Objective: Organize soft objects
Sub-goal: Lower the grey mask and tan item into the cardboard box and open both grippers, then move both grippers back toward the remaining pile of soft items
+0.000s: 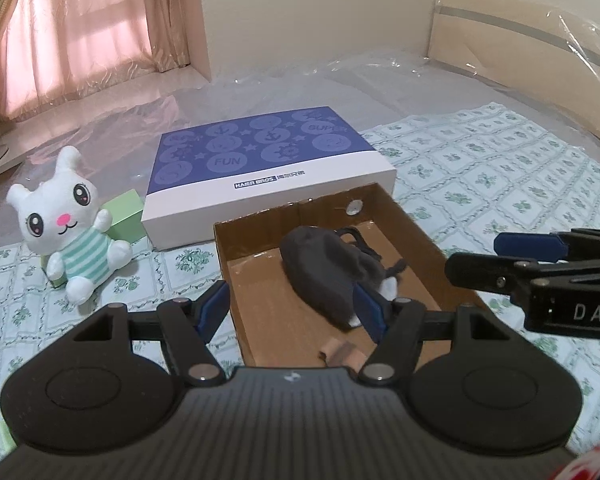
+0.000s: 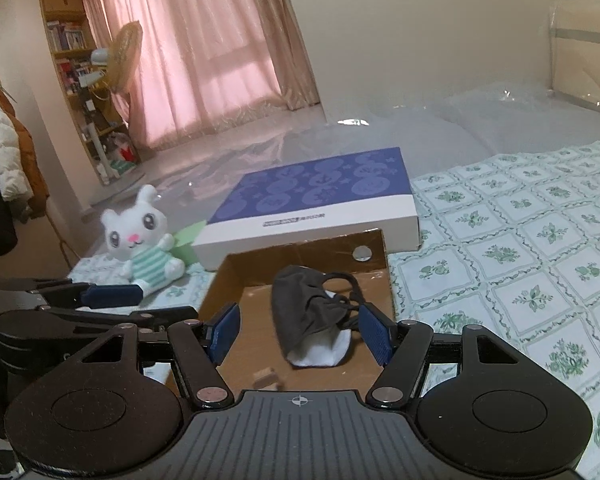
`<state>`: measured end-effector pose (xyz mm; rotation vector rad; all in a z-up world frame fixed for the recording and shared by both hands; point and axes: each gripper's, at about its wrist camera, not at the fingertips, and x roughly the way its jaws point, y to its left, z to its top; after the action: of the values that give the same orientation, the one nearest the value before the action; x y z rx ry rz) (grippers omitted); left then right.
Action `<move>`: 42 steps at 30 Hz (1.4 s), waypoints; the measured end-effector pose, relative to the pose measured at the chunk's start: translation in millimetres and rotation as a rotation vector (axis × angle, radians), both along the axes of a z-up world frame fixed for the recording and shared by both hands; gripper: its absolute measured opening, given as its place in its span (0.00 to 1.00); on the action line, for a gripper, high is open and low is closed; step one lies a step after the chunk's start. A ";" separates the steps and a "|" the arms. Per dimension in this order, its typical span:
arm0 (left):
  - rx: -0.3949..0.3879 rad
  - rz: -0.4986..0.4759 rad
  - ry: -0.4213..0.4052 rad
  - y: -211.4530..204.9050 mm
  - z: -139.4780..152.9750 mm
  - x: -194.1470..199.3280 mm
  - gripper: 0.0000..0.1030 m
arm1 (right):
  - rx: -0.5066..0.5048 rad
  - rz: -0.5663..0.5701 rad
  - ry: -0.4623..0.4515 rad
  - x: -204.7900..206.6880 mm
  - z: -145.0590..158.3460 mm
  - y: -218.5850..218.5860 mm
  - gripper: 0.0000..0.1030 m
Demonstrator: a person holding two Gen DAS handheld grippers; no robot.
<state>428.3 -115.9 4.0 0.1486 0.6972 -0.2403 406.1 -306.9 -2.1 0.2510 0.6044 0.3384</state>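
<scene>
Jaws apart, bookshelf point(image 2: 70, 52) in right view only

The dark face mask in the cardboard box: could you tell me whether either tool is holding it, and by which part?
Nothing is held. The left tool and right tool are both open above the mask, which lies loose in the box.

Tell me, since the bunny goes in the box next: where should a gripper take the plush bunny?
Grip the plush bunny across its striped torso, coming from above and in front: it sits upright facing the gripper, and the green block behind blocks a rear approach.
</scene>
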 end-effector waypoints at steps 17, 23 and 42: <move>-0.039 0.010 -0.069 37.8 50.0 -143.9 0.64 | 0.063 -0.026 -0.033 -123.9 42.6 -2.6 0.65; -0.034 0.022 -0.101 60.8 63.1 -196.2 0.65 | 0.095 -0.022 -0.022 -167.1 48.8 -5.4 0.70; -0.062 0.246 -0.044 151.9 46.8 -324.3 0.66 | 0.111 0.116 0.039 -245.0 35.1 33.8 0.72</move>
<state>104.0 36.0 50.8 0.0076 0.6562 -0.0225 161.2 -273.1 33.0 0.3306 0.6407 0.4804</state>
